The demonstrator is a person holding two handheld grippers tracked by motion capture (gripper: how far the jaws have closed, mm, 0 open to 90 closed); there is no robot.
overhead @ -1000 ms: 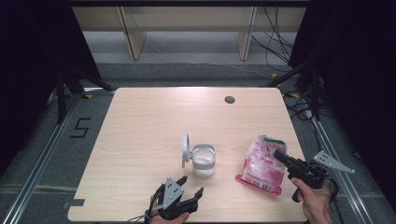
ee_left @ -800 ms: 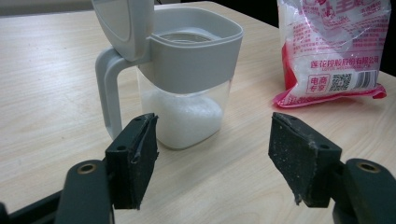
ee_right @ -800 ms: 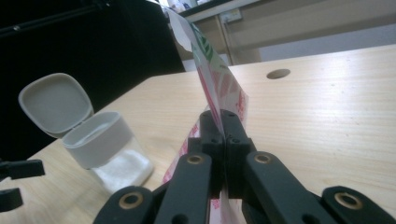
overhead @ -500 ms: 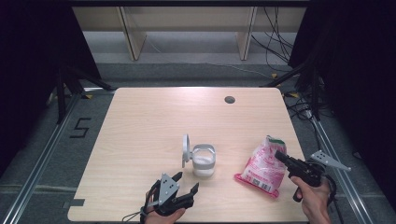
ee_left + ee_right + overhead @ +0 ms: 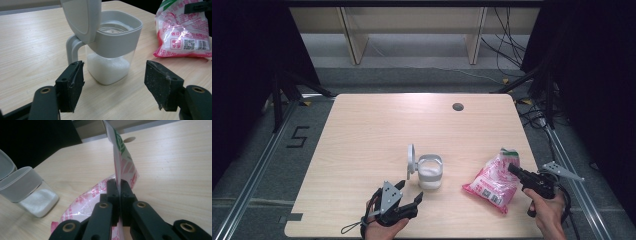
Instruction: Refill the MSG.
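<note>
A clear jar (image 5: 430, 174) (image 5: 111, 57) (image 5: 28, 192) with a grey collar and flipped-up lid holds white grains near the table's front middle. A pink and white bag (image 5: 492, 181) (image 5: 183, 30) (image 5: 120, 167) with a green top lies to its right. My right gripper (image 5: 514, 169) (image 5: 119, 187) is shut on the bag's upper edge, the film pinched flat between the pads. My left gripper (image 5: 408, 191) (image 5: 113, 82) stands open just in front of the jar, jaws wide, touching nothing.
The light wooden table (image 5: 377, 130) has a dark round hole (image 5: 457, 106) at the back right. Its right edge runs close beside the bag. Cables and metal rails lie on the floor around it.
The bag has come down from a more upright hold and now rests lower on the table, with my right gripper a little lower. The left gripper and jar stay put.
</note>
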